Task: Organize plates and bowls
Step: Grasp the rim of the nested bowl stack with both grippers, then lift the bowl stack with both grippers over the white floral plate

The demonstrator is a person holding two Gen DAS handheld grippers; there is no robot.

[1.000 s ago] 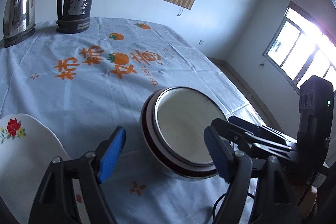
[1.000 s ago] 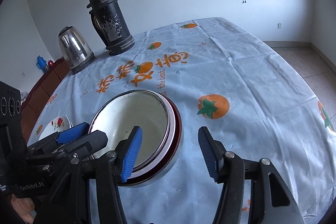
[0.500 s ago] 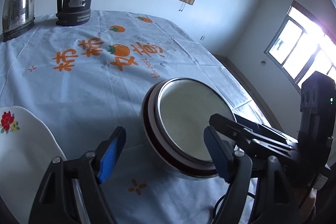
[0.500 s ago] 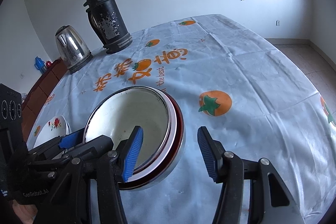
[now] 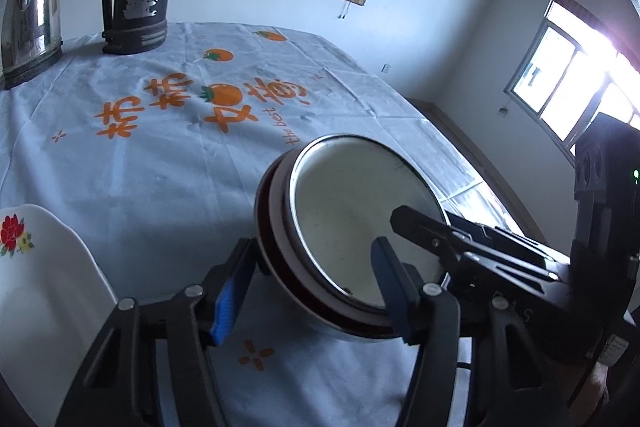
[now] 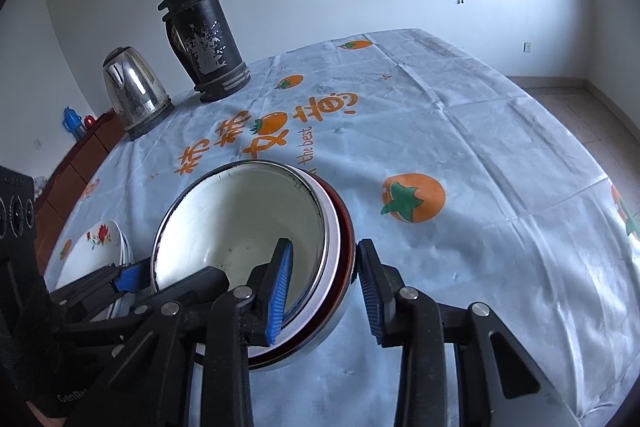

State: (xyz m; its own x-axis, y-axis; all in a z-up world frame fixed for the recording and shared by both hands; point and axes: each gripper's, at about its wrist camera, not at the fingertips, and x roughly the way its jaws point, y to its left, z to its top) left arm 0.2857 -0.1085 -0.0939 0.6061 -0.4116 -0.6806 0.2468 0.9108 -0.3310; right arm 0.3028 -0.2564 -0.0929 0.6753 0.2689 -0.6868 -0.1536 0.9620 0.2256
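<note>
A stack of nested bowls (image 5: 352, 219), a white enamel one inside white and dark red ones, sits on the tablecloth. My left gripper (image 5: 314, 243) straddles its left rim, one blue pad against the outer wall and the other inside. Its jaws are closing, with a gap still at the inner pad. My right gripper (image 6: 323, 243) straddles the right rim of the bowls (image 6: 240, 227) the same way. Its jaws are closing too, and white interior shows between the inner pad and the wall. A white plate with a red flower (image 5: 36, 267) lies to the left.
A black thermos (image 6: 204, 39) and a steel kettle (image 6: 134, 95) stand at the table's far left. The tablecloth (image 6: 460, 131) with orange fruit print stretches out behind and to the right of the bowls. A brown cabinet (image 6: 80, 163) stands beyond the left edge.
The jaws of both grippers have narrowed around the bowl stack's rim, each with one pad inside and one outside. The hands themselves have hardly moved.
</note>
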